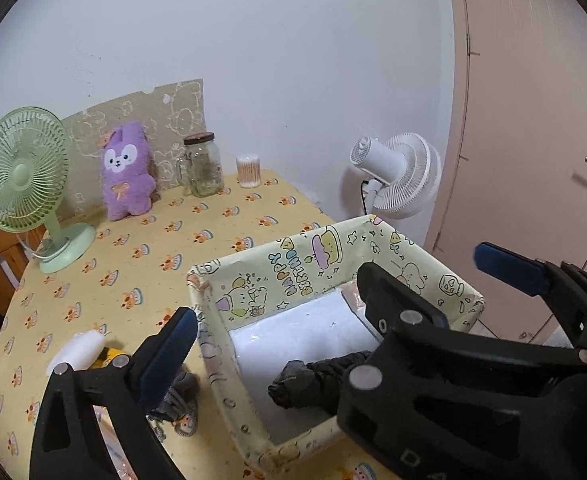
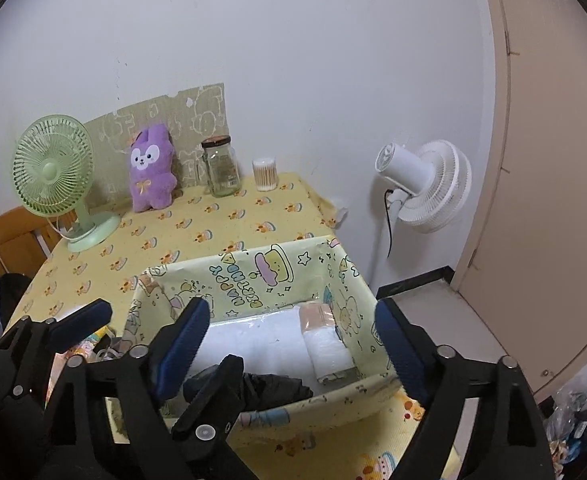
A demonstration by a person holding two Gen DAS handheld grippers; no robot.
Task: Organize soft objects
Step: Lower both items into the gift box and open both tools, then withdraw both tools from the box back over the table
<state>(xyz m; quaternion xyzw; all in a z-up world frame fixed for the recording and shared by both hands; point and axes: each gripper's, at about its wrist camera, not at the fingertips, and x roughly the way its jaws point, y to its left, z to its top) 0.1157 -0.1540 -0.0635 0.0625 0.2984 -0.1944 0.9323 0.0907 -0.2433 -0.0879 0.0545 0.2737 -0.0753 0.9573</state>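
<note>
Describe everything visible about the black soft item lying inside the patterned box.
The black soft item is a crumpled, rolled bundle of dark, slightly shiny fabric, lying on its side on the white lining at the near end of the patterned box. Its far end is bunched into a knot-like lump. In the right wrist view it sits against the near wall, apart from the white roll in the right corner. Neither hand-held gripper presses on it; part of it is hidden behind them.

You are viewing evenly lit, soft indoor light with faint shadows. Fisheye distortion bends the door (image 1: 533,120) and wall (image 2: 293,40); black vignetting fills the corners. Focus is sharp, with slight glare on the box liner (image 1: 293,332).
</note>
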